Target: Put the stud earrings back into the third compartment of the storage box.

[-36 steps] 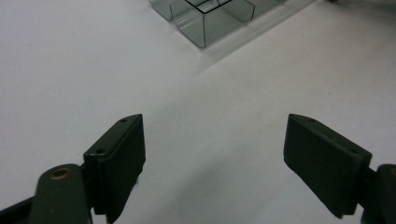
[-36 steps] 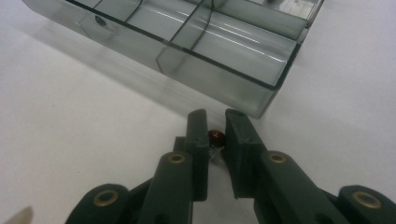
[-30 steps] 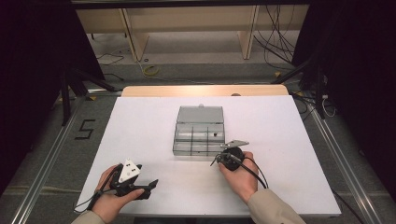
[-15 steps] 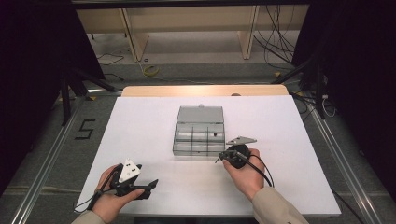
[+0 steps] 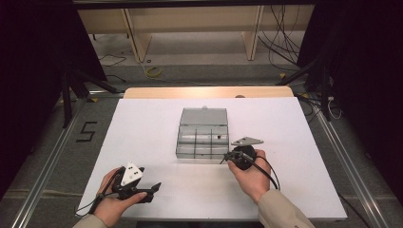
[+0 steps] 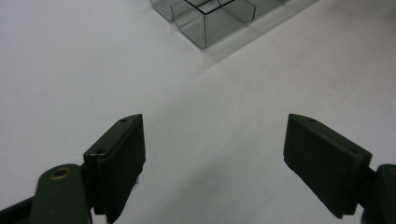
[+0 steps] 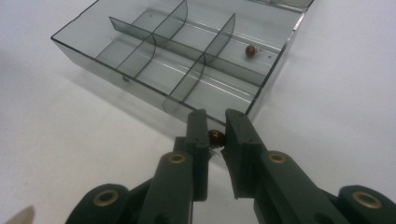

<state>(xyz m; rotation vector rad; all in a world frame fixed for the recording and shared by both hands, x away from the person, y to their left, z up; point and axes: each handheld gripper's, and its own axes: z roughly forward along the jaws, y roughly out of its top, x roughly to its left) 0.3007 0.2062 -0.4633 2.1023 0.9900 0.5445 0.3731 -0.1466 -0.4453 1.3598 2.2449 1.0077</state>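
Bright overhead light washes the white table (image 5: 152, 142) evenly, surroundings fall dark, and the close-up foregrounds blur softly.

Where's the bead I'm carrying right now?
The brown bead sits clamped between the right gripper's jaws in the right gripper view, just short of the near wall of the divided clear box, where another bead lies.

One divided box (image 5: 202, 137); two brown beads (image 7: 251, 51) (image 7: 216, 137); two tongs (image 5: 154, 188) (image 5: 225, 159).
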